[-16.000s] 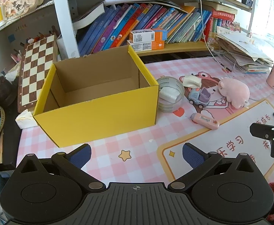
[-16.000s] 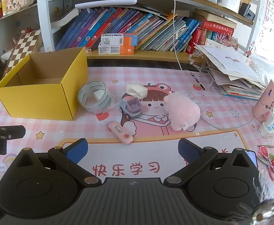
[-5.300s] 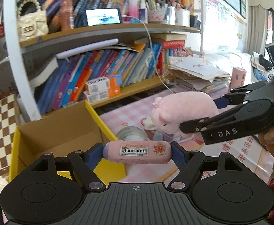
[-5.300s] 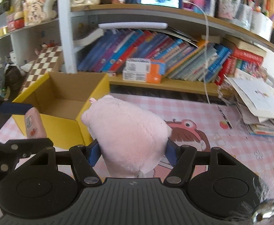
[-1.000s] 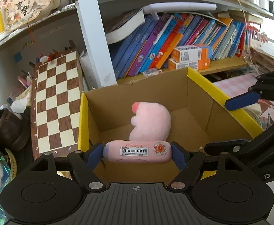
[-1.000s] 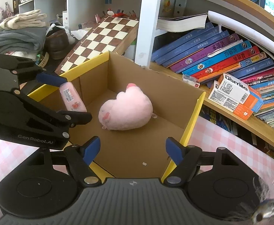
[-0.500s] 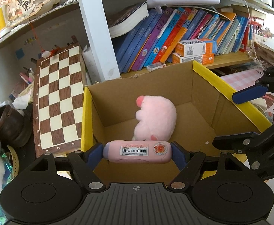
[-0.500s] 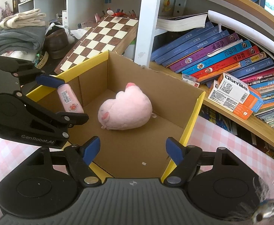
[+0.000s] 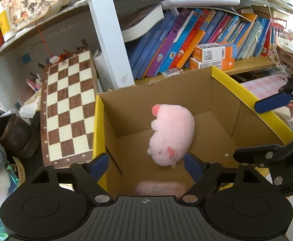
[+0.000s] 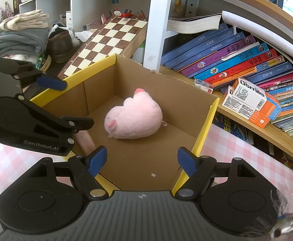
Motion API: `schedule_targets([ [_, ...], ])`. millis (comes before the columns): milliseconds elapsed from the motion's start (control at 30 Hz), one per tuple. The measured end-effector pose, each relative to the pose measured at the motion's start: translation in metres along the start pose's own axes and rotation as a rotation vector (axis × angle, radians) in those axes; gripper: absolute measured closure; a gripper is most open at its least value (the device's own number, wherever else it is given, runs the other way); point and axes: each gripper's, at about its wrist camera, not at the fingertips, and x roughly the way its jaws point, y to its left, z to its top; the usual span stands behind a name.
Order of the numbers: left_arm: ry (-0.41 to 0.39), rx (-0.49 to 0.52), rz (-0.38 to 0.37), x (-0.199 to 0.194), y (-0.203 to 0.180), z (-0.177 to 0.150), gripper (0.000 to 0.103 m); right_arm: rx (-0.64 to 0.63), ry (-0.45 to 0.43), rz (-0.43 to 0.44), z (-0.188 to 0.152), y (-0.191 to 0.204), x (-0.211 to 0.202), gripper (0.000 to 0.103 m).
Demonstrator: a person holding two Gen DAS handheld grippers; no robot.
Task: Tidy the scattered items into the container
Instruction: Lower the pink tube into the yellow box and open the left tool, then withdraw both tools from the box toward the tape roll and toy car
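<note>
The yellow cardboard box stands open below both grippers. The pink plush pig lies on the box floor. My left gripper is open over the box's near left part. The pink tube-shaped item is blurred, below the left fingers and inside the box; it also shows in the right wrist view under the left gripper. My right gripper is open and empty over the box's near edge; it also shows at the right of the left wrist view.
A chessboard leans left of the box. A shelf of books and small cartons runs behind it. Folded clothes and a brown bag lie at the far left. The pink checked mat lies right of the box.
My left gripper has opened and let go of the pink tube-shaped item, which has dropped down into the box. The right gripper has stayed open over the box.
</note>
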Motion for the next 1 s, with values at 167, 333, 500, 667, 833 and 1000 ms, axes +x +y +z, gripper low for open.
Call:
schedule_targets([
  [167, -0.012, 0.008, 0.011, -0.004, -0.001, 0.002, 0.016, 0.001, -0.004, -0.003, 0.0, 0.0, -0.002, 0.026],
  [333, -0.029, 0.009, 0.014, -0.012, -0.001, 0.005, 0.016, 0.001, -0.013, -0.004, 0.0, 0.001, -0.008, 0.025],
  [500, -0.052, 0.009, 0.019, -0.024, -0.002, 0.007, 0.015, 0.001, -0.026, -0.007, 0.0, 0.002, -0.016, 0.024],
  [667, -0.068, 0.01, 0.023, -0.036, -0.004, 0.007, 0.015, 0.007, -0.043, -0.015, -0.002, 0.002, -0.027, 0.024],
  [833, -0.083, 0.016, 0.02, -0.049, -0.007, 0.006, 0.015, 0.018, -0.055, -0.024, -0.006, 0.003, -0.038, 0.023],
  [1000, -0.1, 0.023, 0.015, -0.062, -0.013, 0.004, 0.015, 0.029, -0.064, -0.033, -0.012, 0.002, -0.05, 0.023],
])
